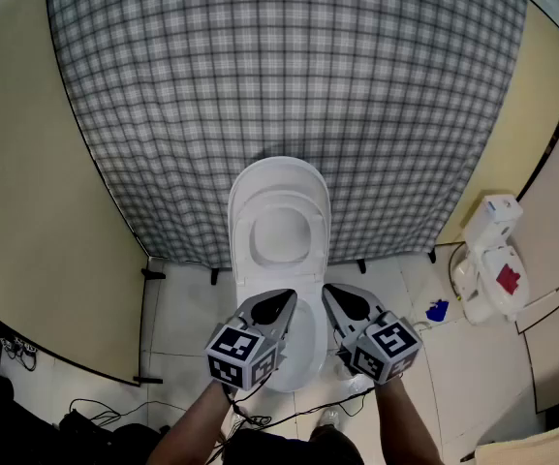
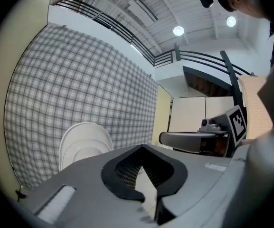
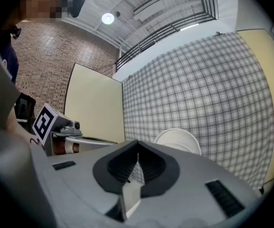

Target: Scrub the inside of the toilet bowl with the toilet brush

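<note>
Head view: the left gripper (image 1: pixel 281 305) and the right gripper (image 1: pixel 334 296) hover side by side over the toilet bowl (image 1: pixel 308 345), whose lid (image 1: pixel 279 223) is raised. Left gripper view: jaws together, empty. Right gripper view: jaws together, nothing held.

Head view looked steeply down on the white ceramic toilet (image 1: pixel 279 223) from just in front. L & R gripper views sat lower, near-level, facing its raised lid; all 3 shared toilet & grey checked backdrop (image 1: pixel 289 66) behind it.
</note>
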A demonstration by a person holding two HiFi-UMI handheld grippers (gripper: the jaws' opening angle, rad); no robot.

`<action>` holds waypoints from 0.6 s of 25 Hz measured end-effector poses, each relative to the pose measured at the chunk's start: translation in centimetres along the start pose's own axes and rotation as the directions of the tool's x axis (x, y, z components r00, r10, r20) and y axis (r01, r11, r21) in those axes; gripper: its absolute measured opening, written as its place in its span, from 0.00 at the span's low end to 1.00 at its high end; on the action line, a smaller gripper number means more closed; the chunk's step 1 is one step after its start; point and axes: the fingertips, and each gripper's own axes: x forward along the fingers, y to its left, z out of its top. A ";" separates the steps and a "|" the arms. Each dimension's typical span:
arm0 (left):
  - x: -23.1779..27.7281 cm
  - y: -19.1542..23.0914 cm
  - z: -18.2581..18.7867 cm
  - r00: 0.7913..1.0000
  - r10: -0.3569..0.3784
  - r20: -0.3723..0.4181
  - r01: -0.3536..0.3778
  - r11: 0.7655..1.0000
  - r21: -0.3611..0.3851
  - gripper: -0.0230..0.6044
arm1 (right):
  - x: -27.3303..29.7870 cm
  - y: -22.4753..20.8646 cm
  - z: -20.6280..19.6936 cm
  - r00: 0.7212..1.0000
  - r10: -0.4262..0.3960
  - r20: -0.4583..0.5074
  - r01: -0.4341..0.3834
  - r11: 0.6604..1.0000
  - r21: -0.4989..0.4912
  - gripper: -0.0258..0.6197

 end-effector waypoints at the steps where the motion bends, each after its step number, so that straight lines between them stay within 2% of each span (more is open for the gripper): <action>1: 0.3 0.0 -0.4 1.000 0.003 -0.006 -0.003 1.000 -0.003 0.05 | -0.1 -0.3 -0.4 1.000 0.001 -0.009 -0.001 1.000 -0.003 0.06; 10: 2.9 1.2 -4.7 0.999 0.006 -0.045 -0.007 0.999 -0.031 0.05 | -1.0 -4.6 -5.9 0.993 -0.044 -0.109 0.043 0.999 -0.015 0.07; 15: 4.0 1.8 -10.2 0.997 0.023 -0.075 -0.026 0.999 -0.044 0.05 | -2.0 -6.3 -12.0 0.979 -0.067 -0.191 0.072 0.997 0.019 0.07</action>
